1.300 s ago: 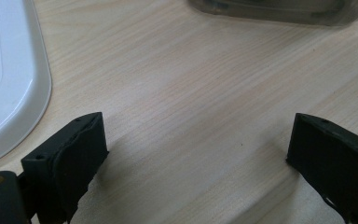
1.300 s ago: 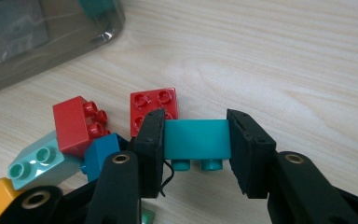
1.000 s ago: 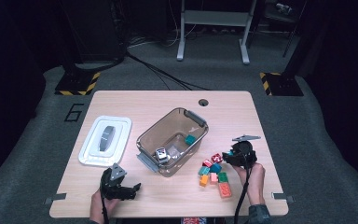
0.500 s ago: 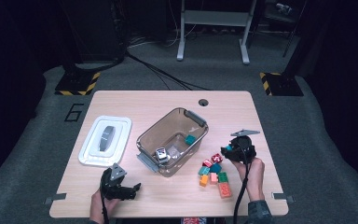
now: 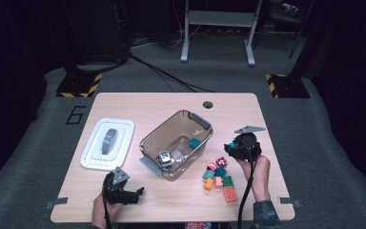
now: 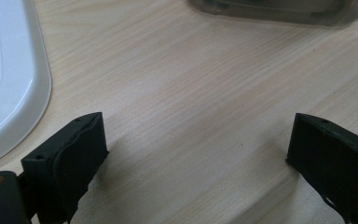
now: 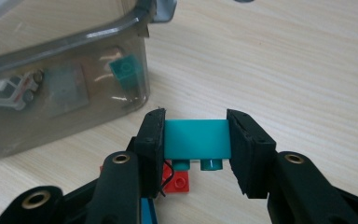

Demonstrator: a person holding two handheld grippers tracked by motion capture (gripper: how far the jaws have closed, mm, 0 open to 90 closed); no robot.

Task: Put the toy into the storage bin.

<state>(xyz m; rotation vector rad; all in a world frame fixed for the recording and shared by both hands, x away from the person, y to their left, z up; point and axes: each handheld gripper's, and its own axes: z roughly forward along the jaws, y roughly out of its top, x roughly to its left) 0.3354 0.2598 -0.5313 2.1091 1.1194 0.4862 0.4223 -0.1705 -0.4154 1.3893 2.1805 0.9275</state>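
Right gripper view: my right gripper [image 7: 196, 144] clamps a teal brick [image 7: 196, 138] squarely between its pads, studs facing down, above the table. Red brick [image 7: 177, 181] below, half hidden behind the jaw. Left gripper [image 6: 196, 149] gapes wide, holding nothing.

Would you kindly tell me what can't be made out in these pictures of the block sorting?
- Teal block in the right gripper: its underside is cut short by the jaws in the right gripper view; in the high view it is too small.
- Loose blocks: their exact count is unclear in the high view, as they are small and bunched.
- Bin contents: blurred behind its tinted wall in the right gripper view.
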